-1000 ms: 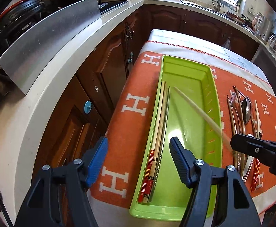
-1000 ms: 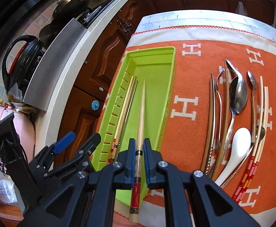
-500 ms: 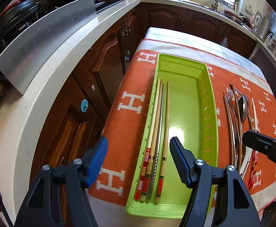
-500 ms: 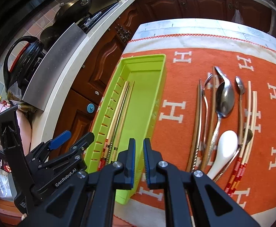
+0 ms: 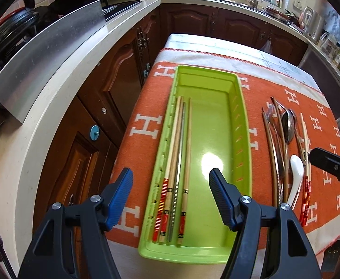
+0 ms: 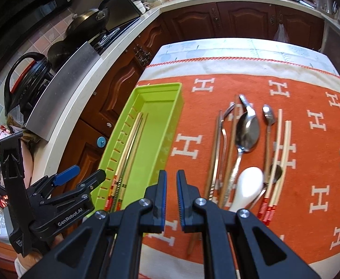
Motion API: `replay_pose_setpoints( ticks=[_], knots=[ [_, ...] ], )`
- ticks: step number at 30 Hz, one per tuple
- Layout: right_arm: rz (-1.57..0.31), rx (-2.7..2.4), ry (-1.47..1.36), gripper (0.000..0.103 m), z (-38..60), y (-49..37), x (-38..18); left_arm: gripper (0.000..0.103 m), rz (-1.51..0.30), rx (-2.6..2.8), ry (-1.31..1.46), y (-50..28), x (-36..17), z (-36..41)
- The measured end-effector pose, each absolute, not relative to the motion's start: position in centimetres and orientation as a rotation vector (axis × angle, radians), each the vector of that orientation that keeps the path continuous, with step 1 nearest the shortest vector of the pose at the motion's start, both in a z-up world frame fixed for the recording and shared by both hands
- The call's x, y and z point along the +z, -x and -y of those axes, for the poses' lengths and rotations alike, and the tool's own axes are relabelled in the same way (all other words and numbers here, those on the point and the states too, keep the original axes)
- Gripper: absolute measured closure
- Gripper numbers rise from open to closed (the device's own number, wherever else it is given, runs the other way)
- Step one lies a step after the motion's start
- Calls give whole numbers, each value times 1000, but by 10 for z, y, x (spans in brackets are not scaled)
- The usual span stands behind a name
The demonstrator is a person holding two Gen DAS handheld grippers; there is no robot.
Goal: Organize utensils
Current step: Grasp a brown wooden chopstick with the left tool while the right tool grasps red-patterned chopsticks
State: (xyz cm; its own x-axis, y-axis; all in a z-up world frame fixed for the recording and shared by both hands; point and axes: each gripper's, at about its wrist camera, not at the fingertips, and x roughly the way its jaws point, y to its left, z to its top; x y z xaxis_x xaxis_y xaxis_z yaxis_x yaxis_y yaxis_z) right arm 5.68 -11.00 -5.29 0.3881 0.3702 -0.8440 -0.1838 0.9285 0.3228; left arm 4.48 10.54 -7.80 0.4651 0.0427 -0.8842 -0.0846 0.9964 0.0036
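Observation:
A green tray (image 5: 242, 107) lies lengthwise on the orange cloth. Three chopsticks (image 5: 176, 144) rest side by side along its left wall, the bamboo one (image 5: 188, 139) rightmost. My left gripper (image 5: 170, 195) hangs open above the tray's near end, holding nothing. The loose utensils lie right of the tray (image 6: 156, 86): a metal spoon (image 6: 247, 134), a white ceramic spoon (image 6: 249, 183), thin brown sticks (image 6: 214, 158) and red-ended chopsticks (image 6: 281, 151). My right gripper (image 6: 171, 181) is shut and empty, over the cloth between the tray and the utensils.
The orange H-pattern cloth (image 6: 309, 186) covers a small table whose left edge runs close to dark wooden cabinets (image 5: 114, 97). A pale counter (image 5: 53, 107) on the left carries a steel panel, a black cooker (image 6: 28, 79) and a pan.
The right gripper held a bamboo chopstick over the tray; that chopstick now lies in the tray beside the others, and the empty gripper has drifted right toward the loose utensils. The left gripper stayed put.

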Motion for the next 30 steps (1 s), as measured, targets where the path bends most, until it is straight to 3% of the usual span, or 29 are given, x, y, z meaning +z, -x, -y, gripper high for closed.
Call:
replay_pose_setpoints(
  ticks=[27,30],
  knots=[
    [-1084,182,-181,94,225,-45,-63,37,-1100,-191,27,-51,-76,-12],
    [-1099,168,-202,94,235,-45,-71,44,-1103,-222,19,-56,-79,0]
  ],
)
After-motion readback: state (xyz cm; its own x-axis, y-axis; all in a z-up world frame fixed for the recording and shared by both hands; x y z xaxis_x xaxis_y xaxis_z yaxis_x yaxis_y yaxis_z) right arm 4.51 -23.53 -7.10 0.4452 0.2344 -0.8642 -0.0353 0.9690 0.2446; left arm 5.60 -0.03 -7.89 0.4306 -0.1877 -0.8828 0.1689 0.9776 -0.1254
